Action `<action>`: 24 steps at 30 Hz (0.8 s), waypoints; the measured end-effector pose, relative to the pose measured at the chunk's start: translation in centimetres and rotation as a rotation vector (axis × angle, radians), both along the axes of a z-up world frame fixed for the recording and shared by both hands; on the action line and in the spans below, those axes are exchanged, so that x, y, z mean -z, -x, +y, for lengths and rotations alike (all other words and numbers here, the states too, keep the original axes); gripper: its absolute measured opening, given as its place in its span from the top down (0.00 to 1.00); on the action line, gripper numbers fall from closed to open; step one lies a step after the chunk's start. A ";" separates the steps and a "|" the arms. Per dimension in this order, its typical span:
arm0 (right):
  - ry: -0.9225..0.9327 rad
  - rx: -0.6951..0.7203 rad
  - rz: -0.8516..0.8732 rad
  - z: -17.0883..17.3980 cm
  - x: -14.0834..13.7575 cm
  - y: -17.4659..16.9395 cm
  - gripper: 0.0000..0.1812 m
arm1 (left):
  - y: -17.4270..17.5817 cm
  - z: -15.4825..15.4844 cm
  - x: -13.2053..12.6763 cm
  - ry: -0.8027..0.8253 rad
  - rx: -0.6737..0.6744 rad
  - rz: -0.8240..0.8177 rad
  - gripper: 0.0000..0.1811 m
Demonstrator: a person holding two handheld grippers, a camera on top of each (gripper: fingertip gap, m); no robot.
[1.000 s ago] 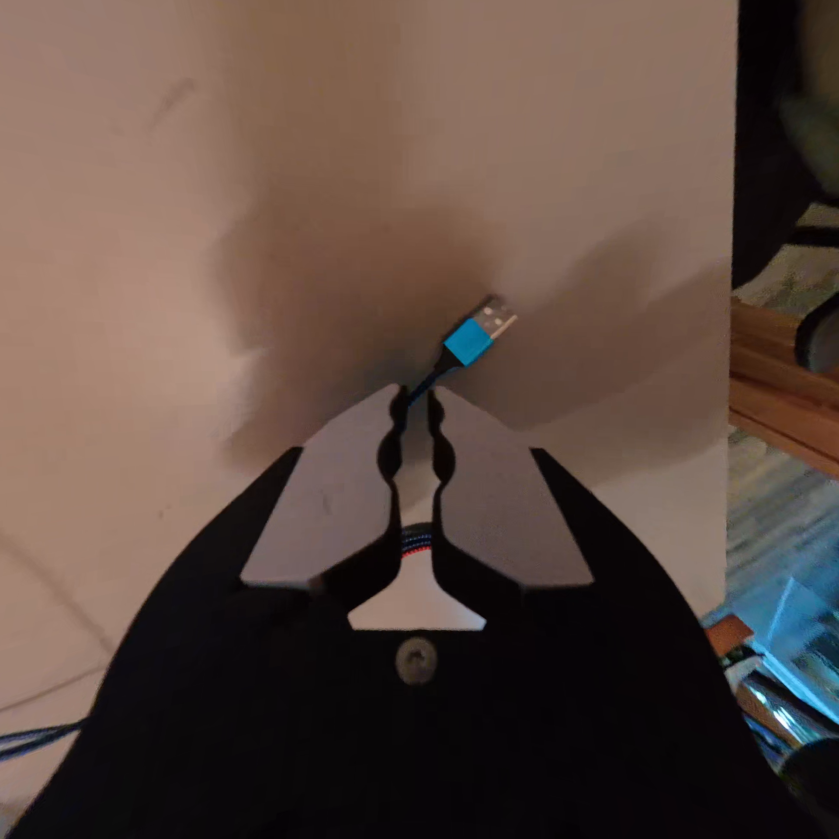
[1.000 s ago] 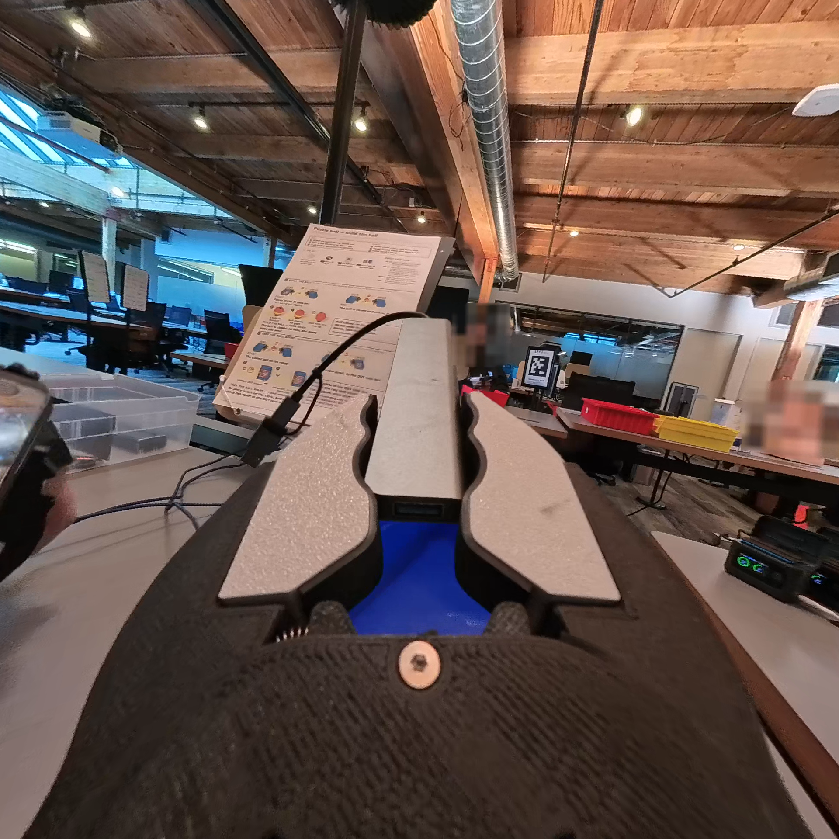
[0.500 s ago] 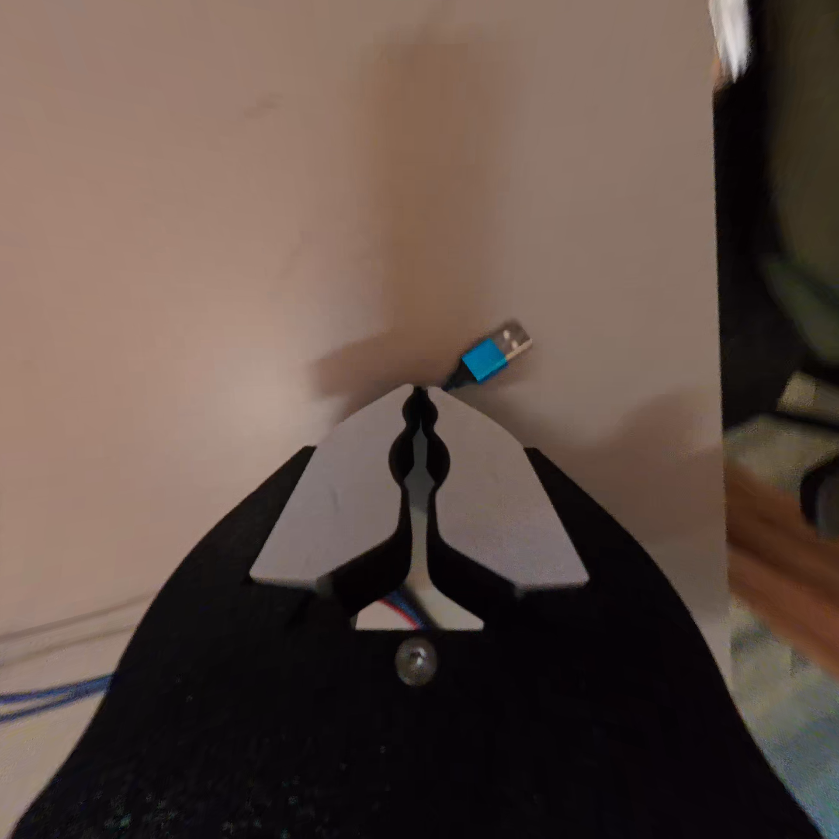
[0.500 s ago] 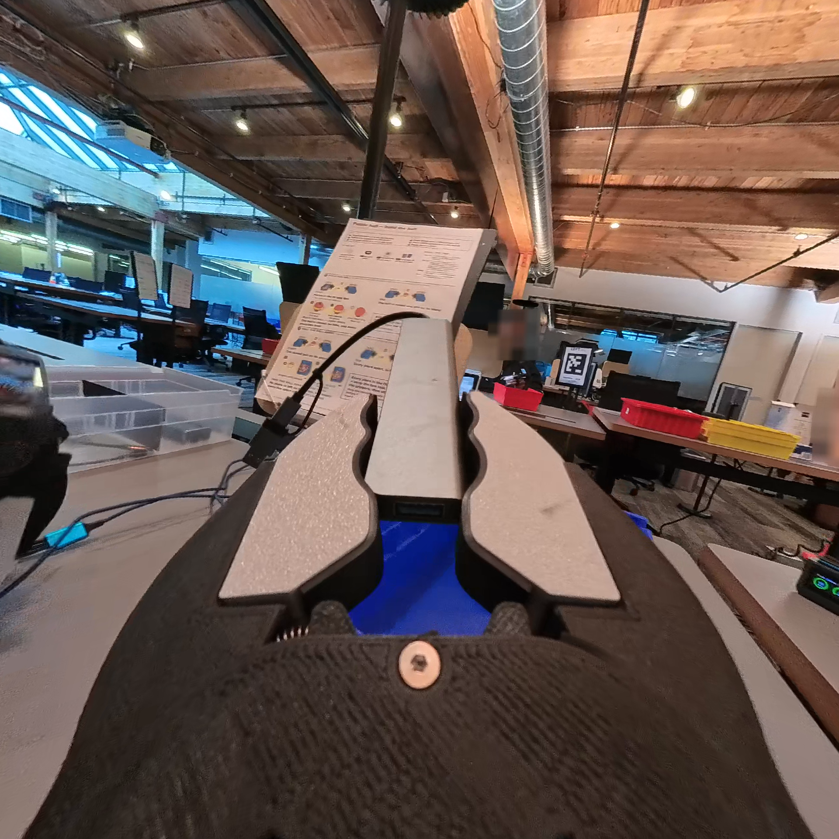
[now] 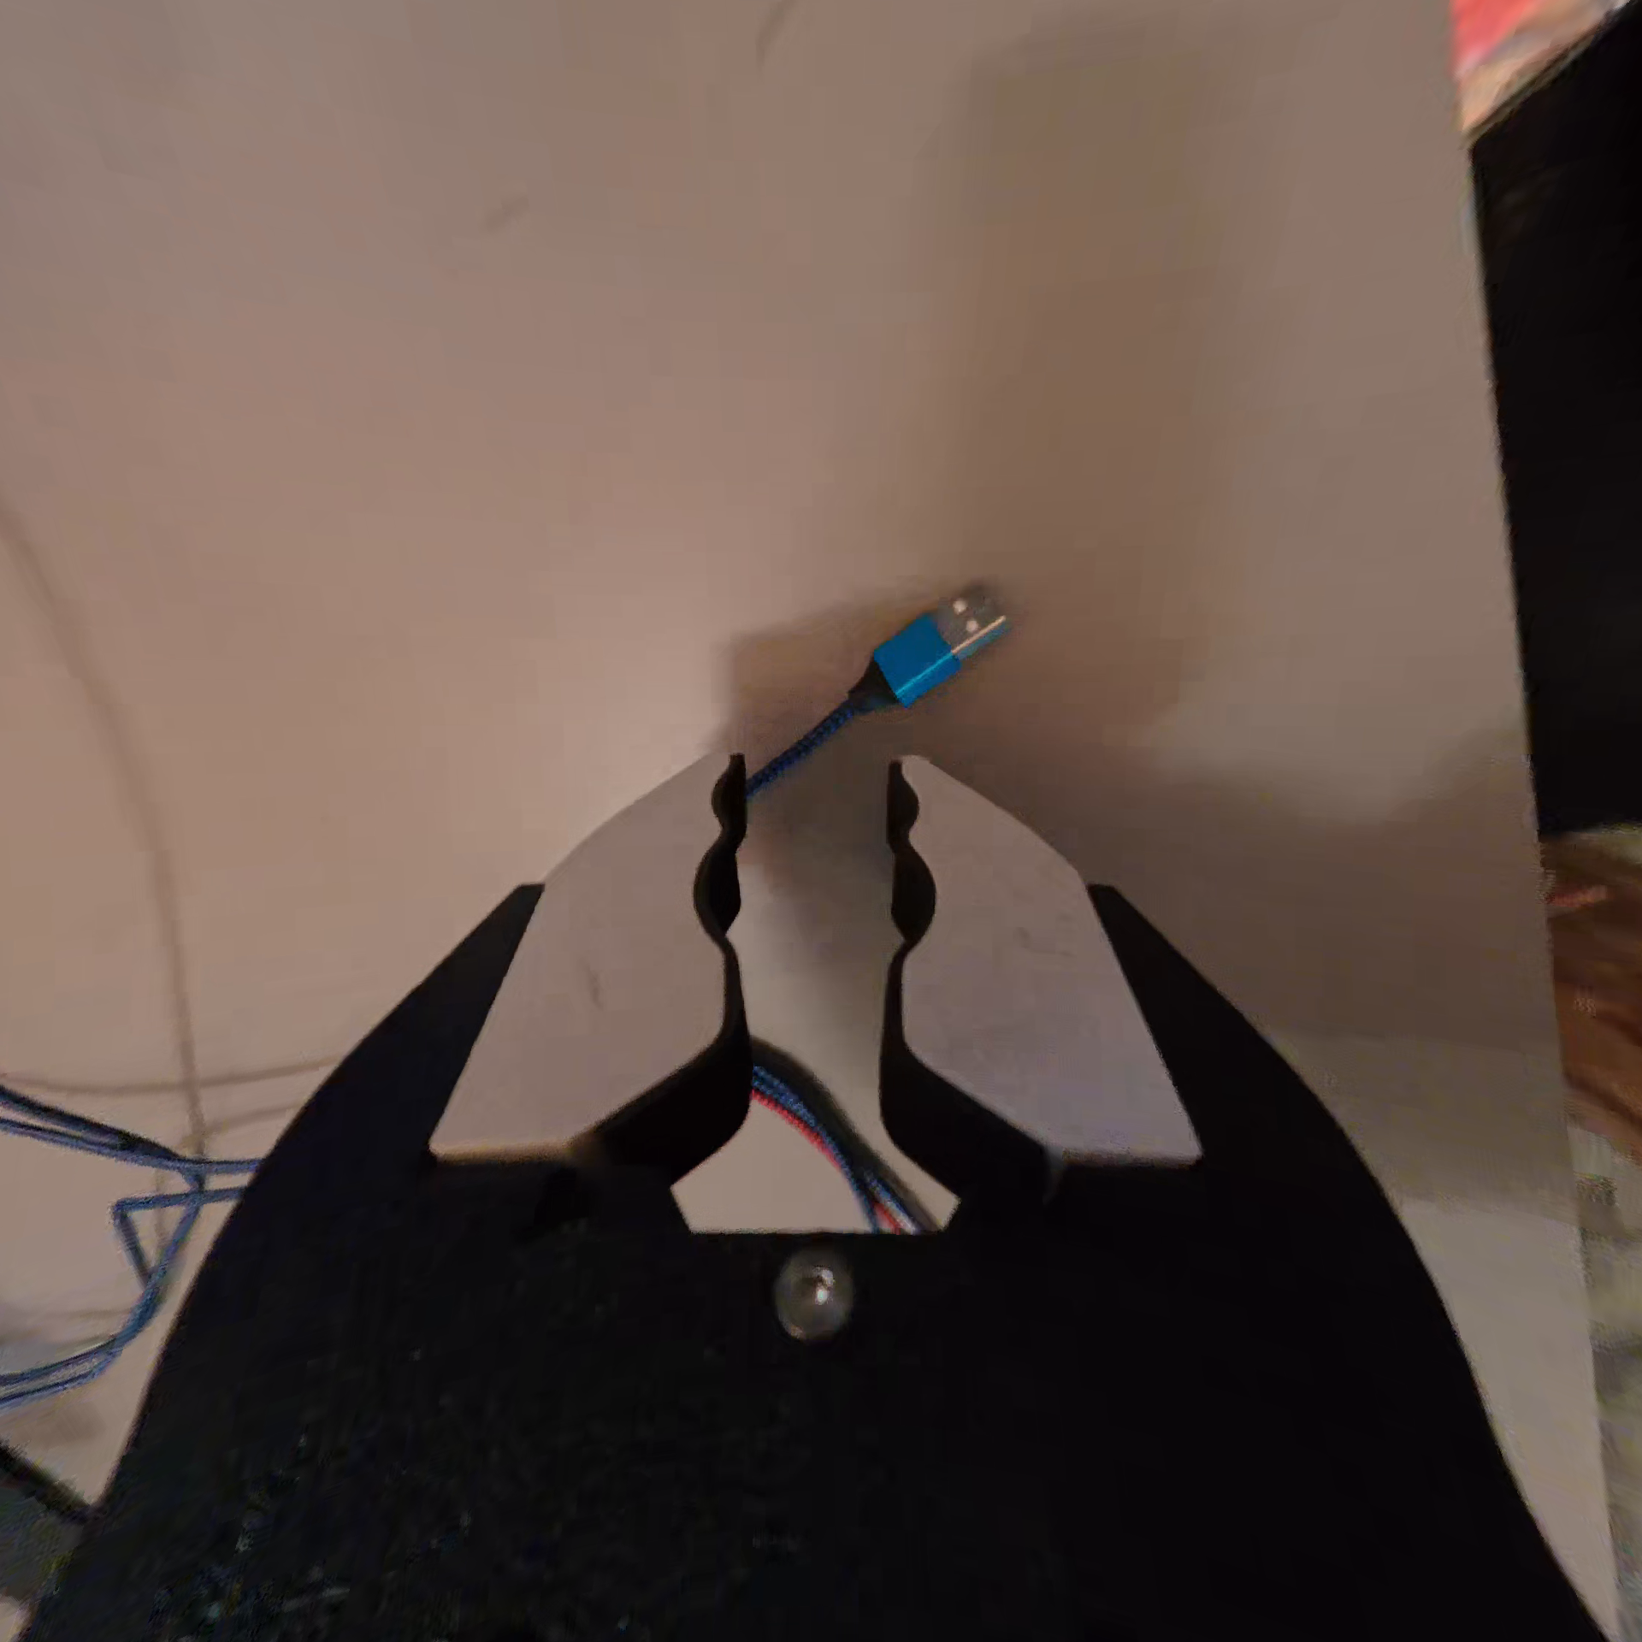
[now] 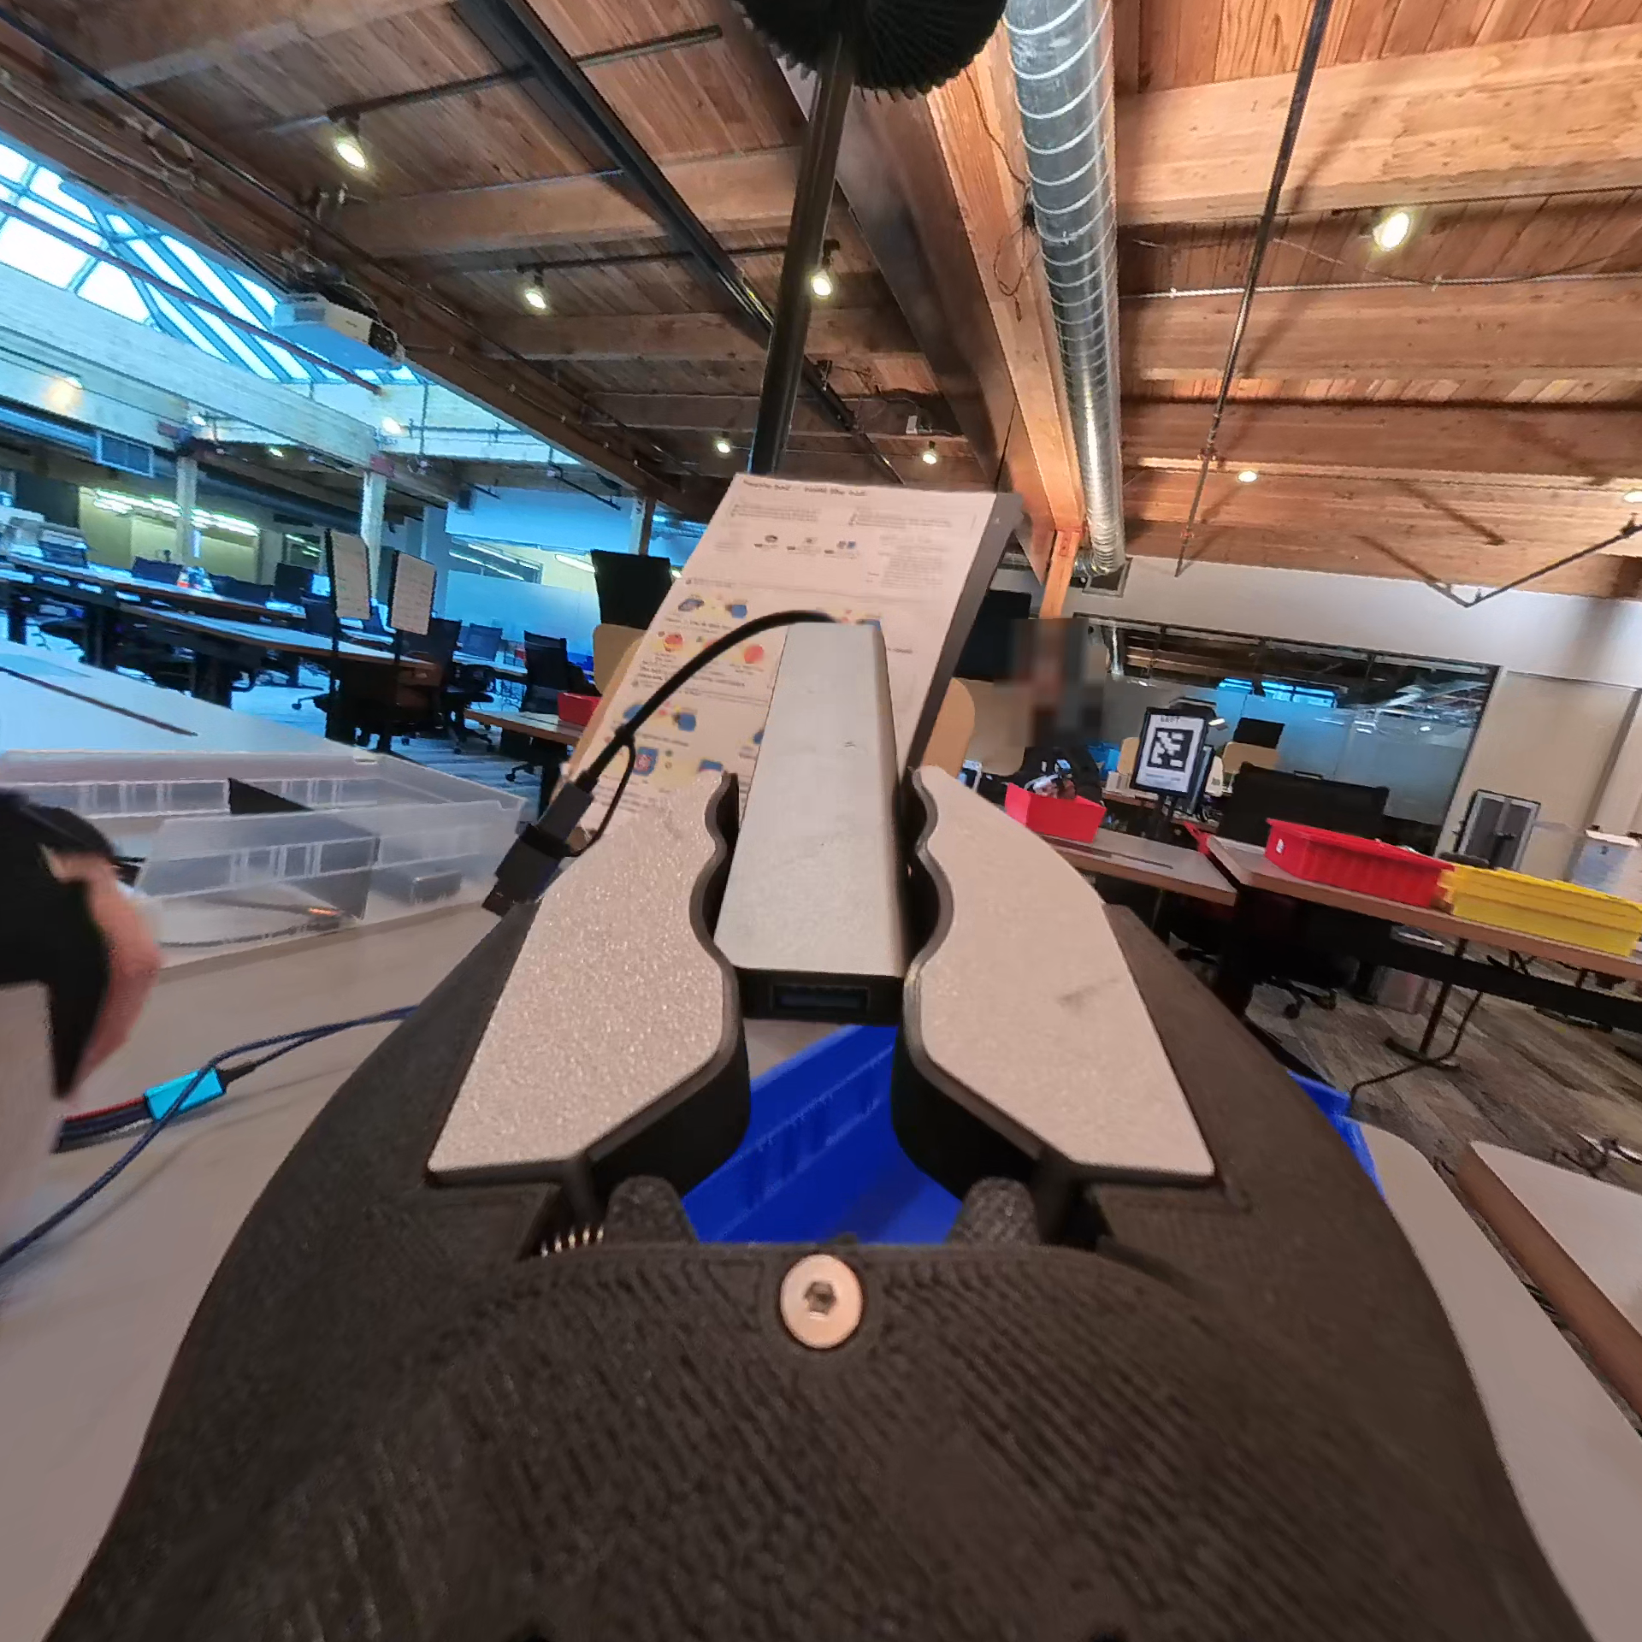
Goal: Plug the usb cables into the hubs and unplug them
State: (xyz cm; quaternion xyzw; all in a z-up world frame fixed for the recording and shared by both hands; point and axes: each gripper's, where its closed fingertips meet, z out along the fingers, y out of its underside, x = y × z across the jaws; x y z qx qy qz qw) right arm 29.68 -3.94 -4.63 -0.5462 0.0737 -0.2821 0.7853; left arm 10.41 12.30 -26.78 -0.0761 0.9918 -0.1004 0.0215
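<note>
In the left wrist view my left gripper (image 5: 813, 769) is open, jaws well apart, just above the pale table (image 5: 533, 444). A blue USB plug (image 5: 940, 647) lies on the table just beyond the fingertips, and its braided cable runs back under the left finger. In the right wrist view my right gripper (image 6: 822, 782) is shut on a grey USB hub (image 6: 817, 800) that sticks up and forward, one port facing the camera. The hub's own black cable and connector (image 6: 542, 853) dangle at its left. The blue plug (image 6: 182, 1095) lies on the table at the left.
A bundle of braided cables (image 5: 133, 1226) lies at the table's left. A blue bin (image 6: 800, 1137) sits under the right gripper. A clear plastic organiser (image 6: 267, 835) and an instruction board (image 6: 853, 569) stand behind. The table's right edge (image 5: 1510, 622) is close to the plug. Some 35 cm of space lies between my two pairs of fingers.
My left gripper has opened and let go of the blue cable, whose plug now rests on the table. My right gripper still holds the hub and has shifted a little.
</note>
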 end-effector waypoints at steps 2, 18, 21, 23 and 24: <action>0.000 -0.011 -0.004 0.4 -0.2 0.0 0.80 | -0.4 0.6 0.4 -0.078 0.050 0.038 0.86; -0.043 -0.026 0.054 0.4 0.5 -1.6 0.81 | -2.3 0.7 1.7 0.040 -0.234 -0.036 0.99; -0.049 -0.024 0.049 0.2 0.2 -1.5 0.80 | -4.1 3.1 -0.9 0.094 -0.511 -0.185 0.99; -0.049 -0.028 0.043 0.3 0.0 -1.3 0.80 | -5.1 5.7 -3.7 0.128 -0.692 -0.314 0.99; -0.046 -0.029 0.040 0.4 0.0 -1.2 0.80 | -5.4 7.9 -5.2 0.090 -0.775 -0.404 0.99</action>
